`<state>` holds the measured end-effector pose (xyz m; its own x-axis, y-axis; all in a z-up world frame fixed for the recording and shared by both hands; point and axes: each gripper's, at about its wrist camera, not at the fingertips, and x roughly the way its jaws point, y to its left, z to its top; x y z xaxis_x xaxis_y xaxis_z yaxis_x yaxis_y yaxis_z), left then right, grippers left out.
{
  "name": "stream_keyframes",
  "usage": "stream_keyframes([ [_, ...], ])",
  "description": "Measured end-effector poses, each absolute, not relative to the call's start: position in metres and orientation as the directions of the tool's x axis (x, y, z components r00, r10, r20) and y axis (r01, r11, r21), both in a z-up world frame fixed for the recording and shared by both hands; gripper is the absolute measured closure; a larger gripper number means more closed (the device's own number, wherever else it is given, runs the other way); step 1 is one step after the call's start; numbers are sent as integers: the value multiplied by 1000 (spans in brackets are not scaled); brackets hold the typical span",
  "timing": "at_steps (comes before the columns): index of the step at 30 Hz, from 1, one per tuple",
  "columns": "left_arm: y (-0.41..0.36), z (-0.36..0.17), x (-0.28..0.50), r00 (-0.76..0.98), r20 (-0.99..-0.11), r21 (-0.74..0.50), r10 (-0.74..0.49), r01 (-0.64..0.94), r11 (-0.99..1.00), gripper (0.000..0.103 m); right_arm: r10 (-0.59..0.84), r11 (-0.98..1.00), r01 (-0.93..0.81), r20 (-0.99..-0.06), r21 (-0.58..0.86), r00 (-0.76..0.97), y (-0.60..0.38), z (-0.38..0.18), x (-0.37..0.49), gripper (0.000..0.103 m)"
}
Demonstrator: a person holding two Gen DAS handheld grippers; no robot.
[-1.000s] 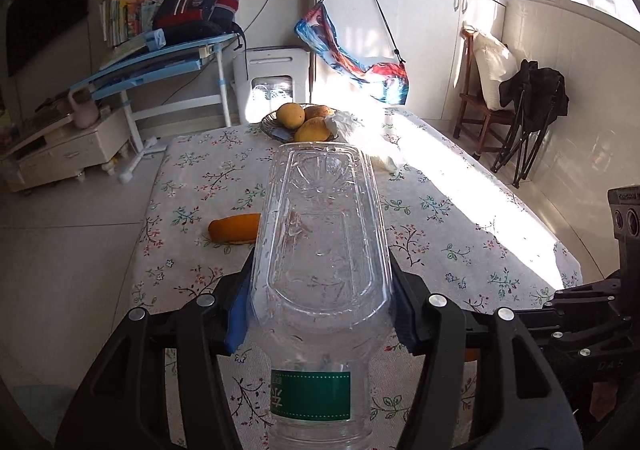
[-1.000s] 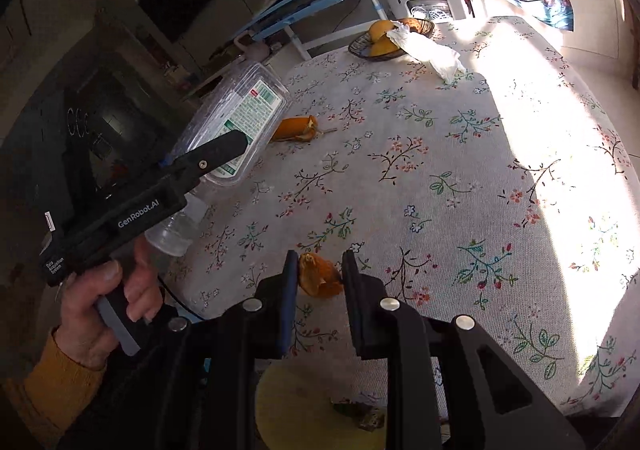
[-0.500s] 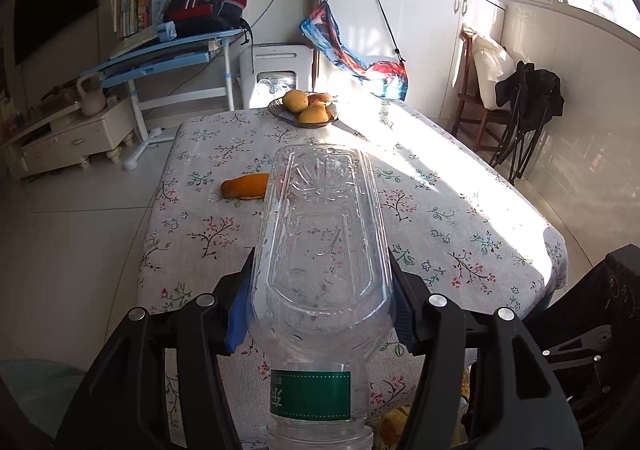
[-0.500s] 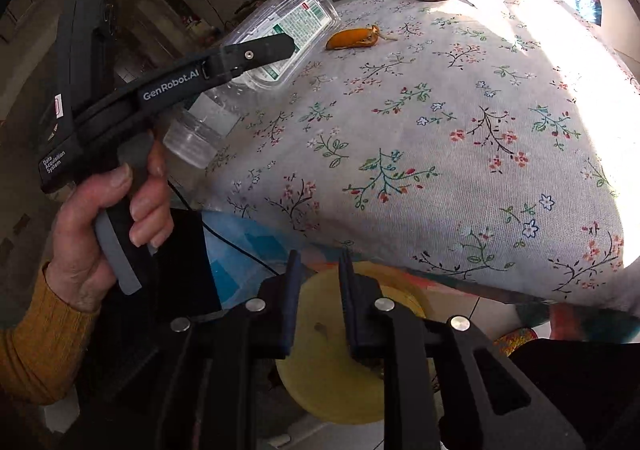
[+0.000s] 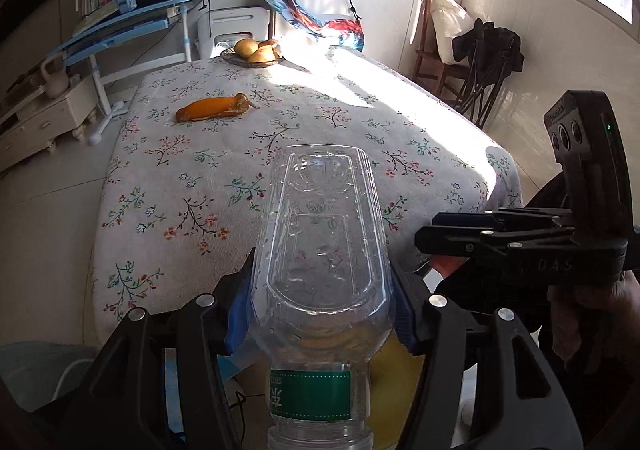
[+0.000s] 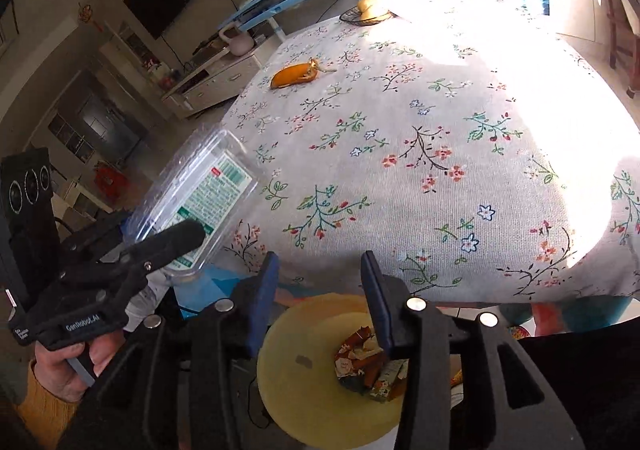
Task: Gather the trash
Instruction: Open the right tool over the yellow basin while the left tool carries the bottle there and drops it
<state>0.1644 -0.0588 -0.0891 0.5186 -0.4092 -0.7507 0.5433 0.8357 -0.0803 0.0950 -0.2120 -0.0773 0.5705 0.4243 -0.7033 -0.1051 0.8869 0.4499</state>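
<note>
A: Start at the tongs. The left gripper [image 5: 322,314] has its blue pads squeezed on the clear plastic bottle [image 5: 324,246], neck toward the handle, base pointing out over the table edge. The right gripper [image 6: 318,298] is opening, nothing between its jaws, and it hangs above the yellow bin [image 6: 304,382].

B: So scraps already lie in the bin, and the bottle comes next?

A: I'd judge so. Carry the bottle across until it sits over the bin's mouth, tip the neck down, then let go, so it can't bounce off the rim.

B: And the orange peel [image 6: 294,74]?

A: It lies far up the flowered tablecloth [image 6: 440,138], near the fruit bowl [image 5: 252,58]. The free gripper can fetch it afterwards.
</note>
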Motion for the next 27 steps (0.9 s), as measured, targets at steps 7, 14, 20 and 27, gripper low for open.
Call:
stream_keyframes([
  [7, -74, -107, 138, 452, -807, -28, -380, 613, 790, 32, 386, 870, -21, -655, 492, 649, -241, -67, 88, 51],
  [14, -49, -83, 146, 581, -715, -56, -389, 507, 860, 20, 382, 873, -31, -643, 487, 663, -239, -62, 90, 48],
  [20, -24, -71, 156, 659, -661, -107, -359, 391, 914, 19, 364, 891, -51, -645, 450, 672, -231, -59, 91, 46],
  [27, -3, -68, 166, 692, -639, -174, -337, 296, 939, 16, 350, 910, -89, -637, 405, 687, -221, -49, 92, 40],
])
